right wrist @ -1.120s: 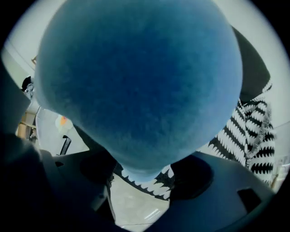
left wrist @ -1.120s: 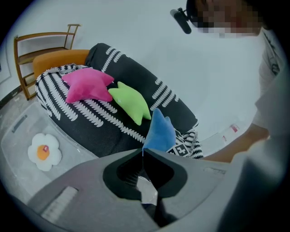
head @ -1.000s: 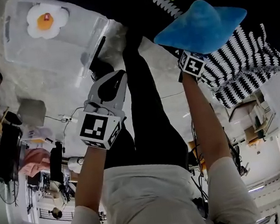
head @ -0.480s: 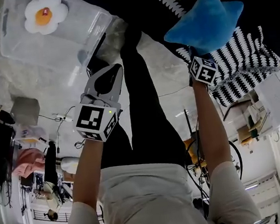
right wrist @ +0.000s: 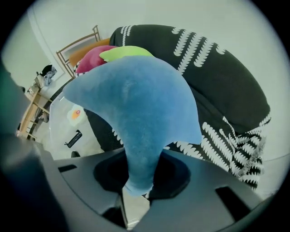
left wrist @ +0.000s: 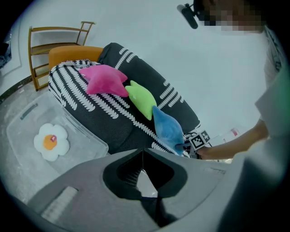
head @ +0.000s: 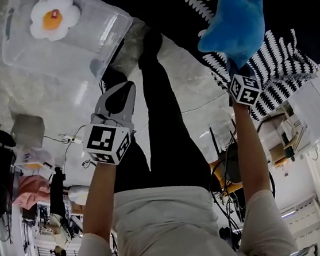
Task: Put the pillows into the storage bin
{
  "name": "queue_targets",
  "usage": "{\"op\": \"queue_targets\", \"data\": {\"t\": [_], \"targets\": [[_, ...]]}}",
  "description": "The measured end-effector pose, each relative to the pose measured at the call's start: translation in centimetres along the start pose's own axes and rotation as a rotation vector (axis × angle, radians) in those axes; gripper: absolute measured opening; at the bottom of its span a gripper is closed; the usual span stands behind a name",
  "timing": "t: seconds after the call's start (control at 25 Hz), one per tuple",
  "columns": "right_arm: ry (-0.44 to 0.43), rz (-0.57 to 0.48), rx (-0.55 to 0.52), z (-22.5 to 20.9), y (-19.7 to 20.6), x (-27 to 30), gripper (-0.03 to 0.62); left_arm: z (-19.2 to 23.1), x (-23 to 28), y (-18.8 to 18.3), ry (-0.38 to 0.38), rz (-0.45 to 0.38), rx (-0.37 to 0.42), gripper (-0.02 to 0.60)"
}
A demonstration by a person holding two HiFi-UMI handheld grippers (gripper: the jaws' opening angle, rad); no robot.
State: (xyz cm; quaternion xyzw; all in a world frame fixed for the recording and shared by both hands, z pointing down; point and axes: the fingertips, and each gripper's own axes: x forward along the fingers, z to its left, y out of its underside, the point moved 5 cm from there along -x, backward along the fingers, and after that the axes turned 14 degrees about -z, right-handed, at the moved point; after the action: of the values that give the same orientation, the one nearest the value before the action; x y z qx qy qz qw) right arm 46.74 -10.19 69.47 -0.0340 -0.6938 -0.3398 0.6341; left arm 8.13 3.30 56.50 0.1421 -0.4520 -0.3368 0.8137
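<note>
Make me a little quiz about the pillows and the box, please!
1. Pick one: which pillow is the right gripper holding? A the pink one, B the blue pillow, C the green one.
2. True or false: a flower pillow already lies in the clear box.
3. Fill the gap: on the sofa, the pillow right beside the pink pillow is the ___ one.

Key
1. B. The jaws have just been closing and now pinch one of its corners.
2. True.
3. Green: the green pillow.
</note>
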Motion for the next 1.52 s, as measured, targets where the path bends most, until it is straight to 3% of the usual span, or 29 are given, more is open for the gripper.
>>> {"op": "queue_targets", "data": {"t": [0.44,0.84,1.32,1.52], "targets": [[-0.036,-0.008,0.046,4.1,1.4,-5.2,0.101,1.8,-3.3,1.3,0.002,-0.036,-0.012,0.021],[-0.112,-0.053,0.008,10.6,1.0,-8.2,0.098,3.0,-8.7,2.6,-0.002,-0.091,-0.005,0.021],[-0.272,-0.116,-0.145,24.3,-2.2,-7.6,0.100,8.7,-16.3,5.9,-0.081,-0.165,-0.064,0.021],[-0.327,-0.140,-0.277,30.0,-4.4,-6.0,0.101,11.1,-18.8,7.3,-0.119,-0.193,-0.112,0.021]]}}
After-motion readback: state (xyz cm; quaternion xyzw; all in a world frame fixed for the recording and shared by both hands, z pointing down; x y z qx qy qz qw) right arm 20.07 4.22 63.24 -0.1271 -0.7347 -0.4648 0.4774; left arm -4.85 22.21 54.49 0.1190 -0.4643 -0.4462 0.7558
